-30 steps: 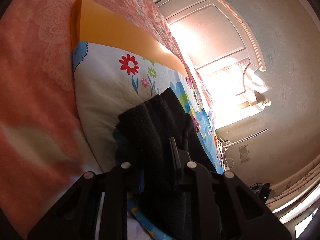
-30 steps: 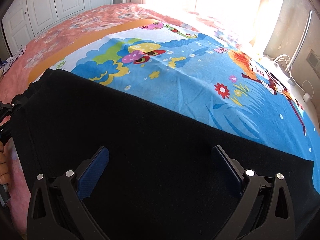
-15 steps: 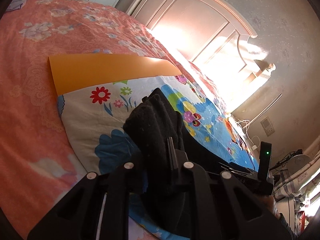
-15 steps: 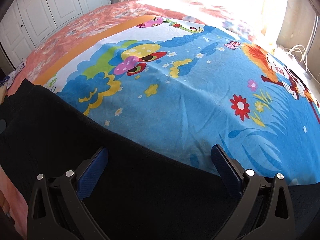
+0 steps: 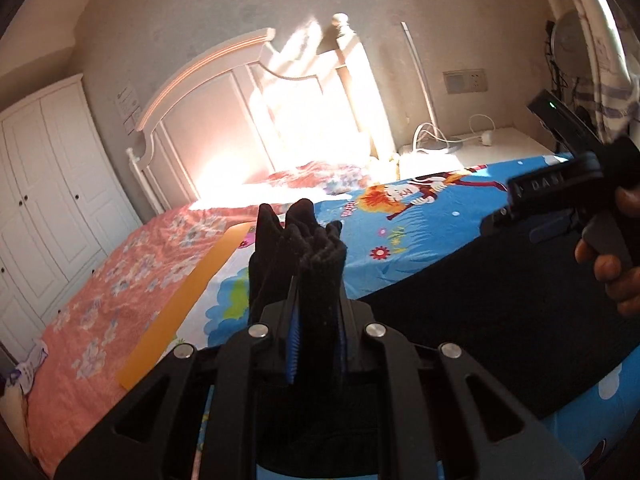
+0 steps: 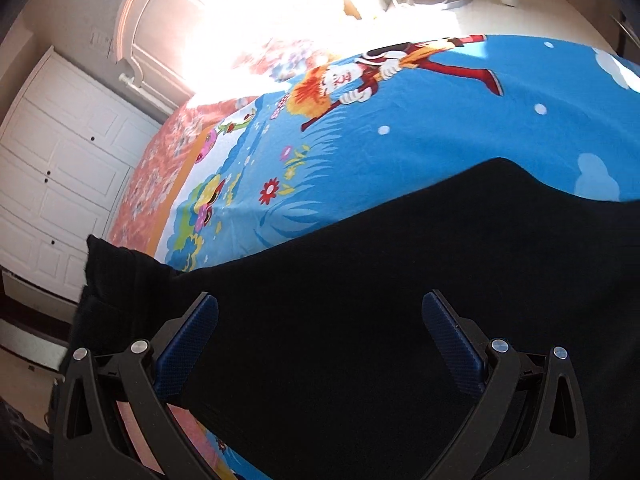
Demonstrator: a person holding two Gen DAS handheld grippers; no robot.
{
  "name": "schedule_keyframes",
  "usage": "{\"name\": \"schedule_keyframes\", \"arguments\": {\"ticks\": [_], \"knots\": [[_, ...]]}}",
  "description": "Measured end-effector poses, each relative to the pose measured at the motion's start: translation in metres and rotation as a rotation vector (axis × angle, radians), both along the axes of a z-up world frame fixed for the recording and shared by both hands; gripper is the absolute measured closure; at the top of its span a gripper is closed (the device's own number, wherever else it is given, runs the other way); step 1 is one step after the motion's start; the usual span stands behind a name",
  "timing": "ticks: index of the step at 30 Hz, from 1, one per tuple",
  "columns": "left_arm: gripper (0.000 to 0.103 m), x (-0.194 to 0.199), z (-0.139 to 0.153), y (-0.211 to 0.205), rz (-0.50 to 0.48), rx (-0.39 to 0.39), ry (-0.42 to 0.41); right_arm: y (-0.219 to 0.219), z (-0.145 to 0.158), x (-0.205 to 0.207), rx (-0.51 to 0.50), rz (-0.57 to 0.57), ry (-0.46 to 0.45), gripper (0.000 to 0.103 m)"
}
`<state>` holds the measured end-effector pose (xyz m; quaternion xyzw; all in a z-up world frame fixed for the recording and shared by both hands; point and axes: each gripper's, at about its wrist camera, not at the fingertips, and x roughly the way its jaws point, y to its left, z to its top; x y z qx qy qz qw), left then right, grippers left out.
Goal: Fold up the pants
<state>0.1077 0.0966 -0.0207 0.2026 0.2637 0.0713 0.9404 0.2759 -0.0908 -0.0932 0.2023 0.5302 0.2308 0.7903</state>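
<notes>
Bedroom, sunlit: white headboard [image 5: 224,92] against a grey wall, white wardrobe doors [image 5: 52,184] on one side, a wall socket [image 5: 466,81] with white cables below it. Bed carries a coral floral bedspread [image 5: 116,280] with a blue cartoon sheet [image 6: 440,120] laid over it, orange border [image 5: 180,308] along one edge.

Black pants [image 6: 380,280] lie spread across the blue sheet — one end is bunched and lifted. Left claw [image 5: 316,332] is clenched on that bunched end, blue pads pressed into thick ribbed fabric that stands up between the fingers. Right claw [image 6: 320,320] is released, jaws wide, hovering over the flat middle of the pants; whether the fingertips touch the cloth I cannot tell.

Handling, as judged: soft, limp, fairly heavy knit; it will sag and drag rather than hold a line. Not slippery, not fragile. Best taken at hems or the waistband edge, pinching both layers, with the second hold on the opposite corner so the fold lands square.

Writing: "DAS" can be read on the right claw's black body in the left wrist view — the rest is cut off. A notice on the wall by the wardrobe is too small to read.
</notes>
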Motion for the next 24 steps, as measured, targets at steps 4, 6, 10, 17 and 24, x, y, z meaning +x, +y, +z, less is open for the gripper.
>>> {"name": "schedule_keyframes", "arguments": {"ticks": [4, 6, 10, 17, 24], "knots": [[0.091, 0.004, -0.085, -0.083, -0.148, 0.183, 0.108, -0.037, -0.003, -0.002, 0.030, -0.028, 0.033, 0.005], [0.092, 0.002, -0.107, -0.093, -0.142, 0.232, 0.115, -0.042, -0.006, -0.003, 0.048, -0.016, 0.050, 0.005], [0.092, -0.004, -0.119, -0.091, -0.128, 0.270, 0.083, -0.030, -0.013, -0.001, 0.114, 0.027, 0.103, 0.005], [0.092, -0.010, -0.095, -0.077, -0.100, 0.178, 0.003, 0.045, -0.029, -0.008, 0.178, 0.259, 0.235, 0.005], [0.092, -0.019, -0.087, -0.071, -0.108, 0.147, -0.048, 0.106, -0.044, -0.003, 0.185, 0.343, 0.298, 0.005]]}}
